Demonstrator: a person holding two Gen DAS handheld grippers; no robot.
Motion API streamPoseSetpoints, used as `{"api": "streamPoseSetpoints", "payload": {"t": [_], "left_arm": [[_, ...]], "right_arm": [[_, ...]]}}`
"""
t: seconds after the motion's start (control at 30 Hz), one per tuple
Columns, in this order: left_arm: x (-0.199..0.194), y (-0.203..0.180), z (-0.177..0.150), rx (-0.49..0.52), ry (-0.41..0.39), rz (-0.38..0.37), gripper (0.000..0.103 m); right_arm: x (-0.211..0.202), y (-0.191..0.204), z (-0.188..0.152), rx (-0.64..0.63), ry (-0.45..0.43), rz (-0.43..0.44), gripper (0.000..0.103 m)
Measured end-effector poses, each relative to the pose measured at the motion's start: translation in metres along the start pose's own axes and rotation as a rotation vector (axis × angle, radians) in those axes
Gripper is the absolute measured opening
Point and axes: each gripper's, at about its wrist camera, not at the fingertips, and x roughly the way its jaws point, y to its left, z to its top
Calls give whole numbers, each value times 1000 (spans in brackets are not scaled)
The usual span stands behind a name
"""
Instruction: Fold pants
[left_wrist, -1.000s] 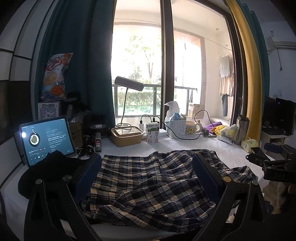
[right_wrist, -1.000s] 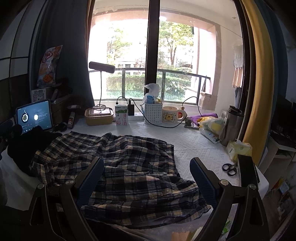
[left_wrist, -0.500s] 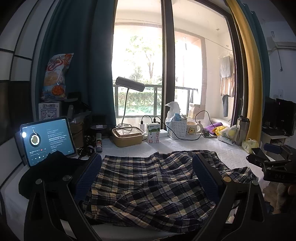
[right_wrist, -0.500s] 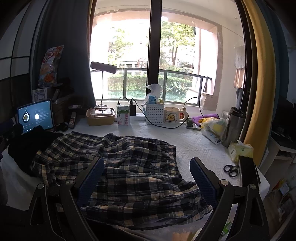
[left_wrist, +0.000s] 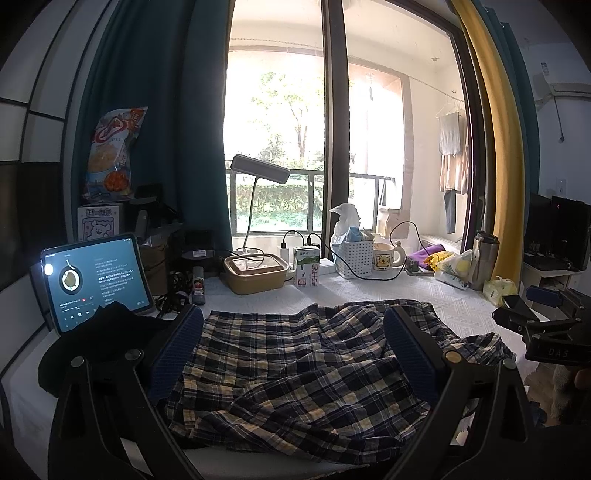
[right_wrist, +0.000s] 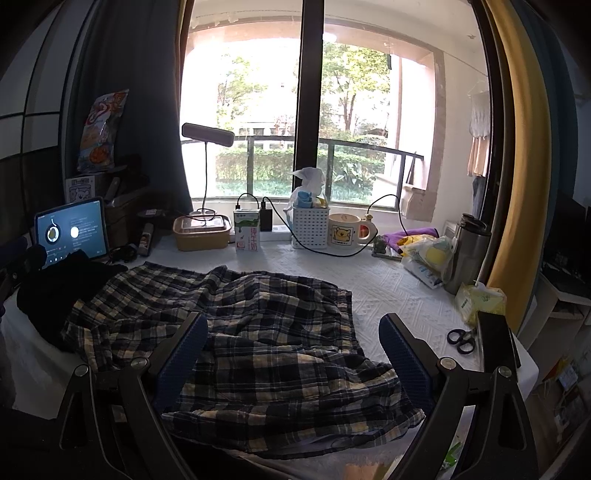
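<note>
"纯牛奶" on the milk carton (left_wrist: 306, 266)

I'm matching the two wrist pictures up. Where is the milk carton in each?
Left wrist: milk carton at centre, beyond the pants, right of the tan box.
Right wrist: milk carton left of centre, again right of the tan box.
Shared landmark: white basket, right of the carton in both.

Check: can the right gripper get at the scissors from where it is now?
Probably yes. The scissors lie on bare tablecloth just right of the open right gripper, beside a dark phone-like slab; nothing lies between, and the plaid pants sit further left.
</note>
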Motion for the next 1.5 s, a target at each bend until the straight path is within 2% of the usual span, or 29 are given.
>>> {"api": "streamPoseSetpoints", "payload": {"t": [0.53,0.63,0.77,0.83,0.93,1.23,1.4,1.5], "left_arm": [[0,2,3,-3,8,-22,97],[8,2,1,10,35,-32,97],[27,7,1,33,65,2,97],[41,12,2,43,85,8,97],[77,26,4,51,157,9,97],[171,70,-1,34,321,59,97],[224,86,-5,59,429,36,97],[259,94,-8,82,487,5,97]], "right_arm": [[-1,1,0,-1,1,2,95],[1,1,1,-16,2,1,95],[13,-4,5,-61,-11,11,95],[32,-11,8,-65,10,23,95],[63,-29,13,-55,57,21,95],[128,-55,27,-99,155,-34,95],[165,-70,29,-81,220,-24,95],[185,-77,35,-81,230,-5,95]]}}
